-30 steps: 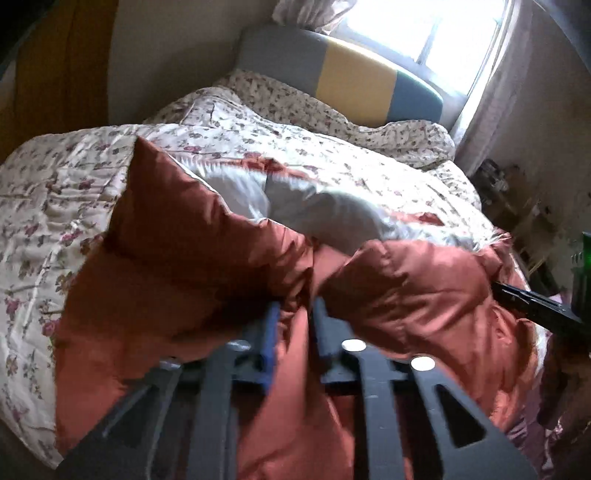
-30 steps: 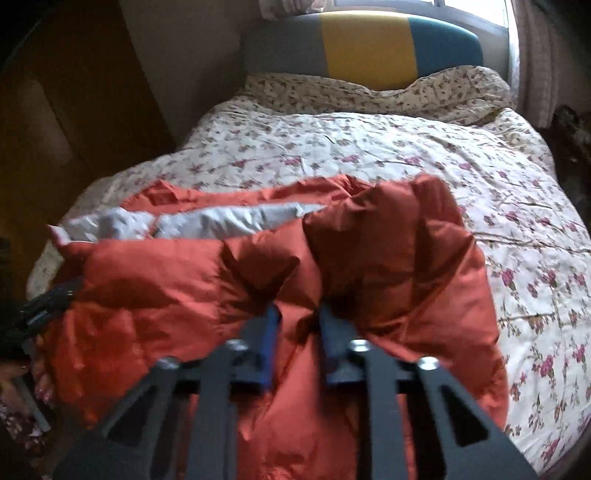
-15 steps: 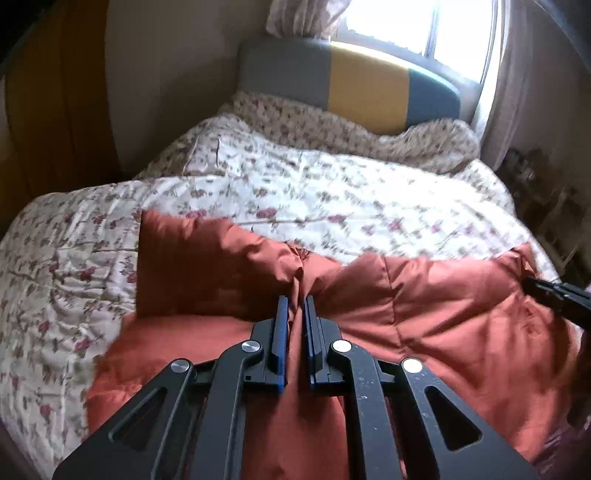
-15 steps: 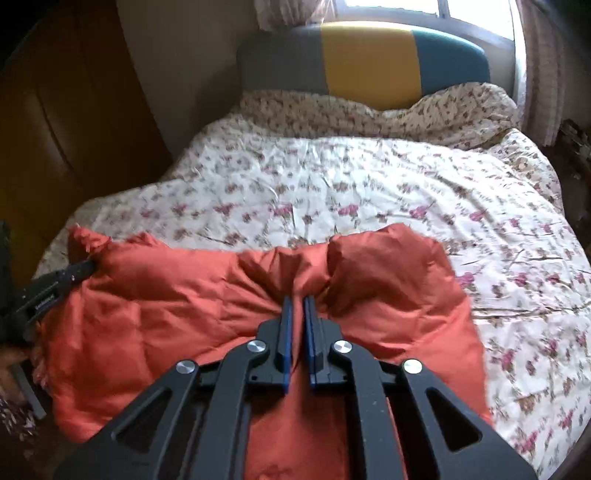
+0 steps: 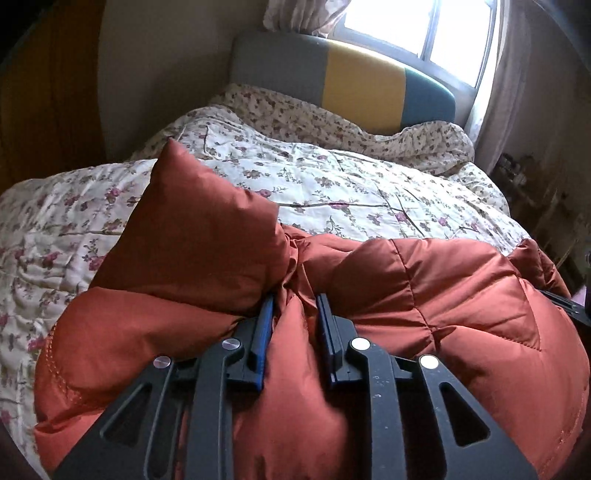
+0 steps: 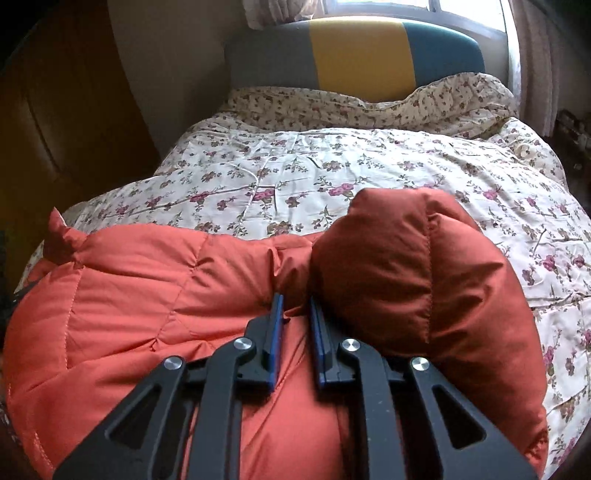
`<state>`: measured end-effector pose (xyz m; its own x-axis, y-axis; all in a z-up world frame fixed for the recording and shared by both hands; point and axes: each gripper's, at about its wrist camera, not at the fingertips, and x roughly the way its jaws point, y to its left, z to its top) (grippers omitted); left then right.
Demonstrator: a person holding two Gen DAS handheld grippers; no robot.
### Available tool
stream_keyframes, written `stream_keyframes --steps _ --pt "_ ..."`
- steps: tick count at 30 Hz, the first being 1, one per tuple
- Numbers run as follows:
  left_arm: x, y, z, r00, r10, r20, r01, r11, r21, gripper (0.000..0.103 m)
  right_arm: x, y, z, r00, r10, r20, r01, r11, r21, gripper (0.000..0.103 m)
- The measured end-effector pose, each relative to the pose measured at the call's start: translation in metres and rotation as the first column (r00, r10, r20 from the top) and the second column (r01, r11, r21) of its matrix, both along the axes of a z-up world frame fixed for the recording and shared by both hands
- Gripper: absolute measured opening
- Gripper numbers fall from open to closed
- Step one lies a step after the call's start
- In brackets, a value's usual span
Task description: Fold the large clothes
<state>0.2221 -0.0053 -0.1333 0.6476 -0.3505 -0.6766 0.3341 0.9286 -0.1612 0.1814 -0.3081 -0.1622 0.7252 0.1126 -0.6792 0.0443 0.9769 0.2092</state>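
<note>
1. Nearest in the left wrist view, the left tongs [image 5: 293, 306] point down at a rust-orange quilted padded garment [image 5: 424, 295]; their blue-lined jaws are opening, with a ridge of the fabric still between them and the pads no longer pressing it.
2. In the right wrist view, the right tongs [image 6: 296, 308] stand only slightly parted, a pinch of the same garment [image 6: 147, 295] caught between their pads.
3. The garment lies bunched across the near end of the bed, a puffed fold rising beside each pair of tongs.
4. Beyond it spreads a cream floral quilt [image 6: 332, 166].
5. Farthest stands a grey, yellow and teal headboard [image 6: 358, 51] under a bright window [image 5: 424, 33].
</note>
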Motion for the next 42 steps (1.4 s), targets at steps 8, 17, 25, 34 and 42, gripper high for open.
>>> stream_keyframes --steps 8,17,25,34,42 --pt "0.002 0.005 -0.007 1.0 -0.003 -0.003 0.003 0.999 -0.047 0.023 0.001 0.0 -0.006 1.0 -0.007 0.01 0.007 1.0 0.007 0.012" --pt "0.002 0.005 -0.009 1.0 0.0 0.01 0.0 0.999 -0.047 0.023 0.001 -0.001 -0.01 0.999 -0.013 0.029 0.013 1.0 0.013 0.012" --pt "-0.006 -0.004 0.01 0.998 0.059 0.012 -0.059 0.997 0.04 0.028 -0.003 0.002 0.008 1.0 -0.012 -0.011 0.012 0.999 -0.038 0.024" --pt "-0.041 -0.05 0.085 0.977 0.163 0.139 -0.169 0.985 0.027 0.069 -0.02 0.045 0.064 0.996 -0.053 0.074 0.055 0.998 -0.015 0.058" --pt "0.004 -0.094 0.017 0.984 0.173 0.036 -0.177 0.968 0.176 0.072 0.014 0.07 0.013 0.998 -0.058 0.014 0.059 0.995 -0.078 0.057"
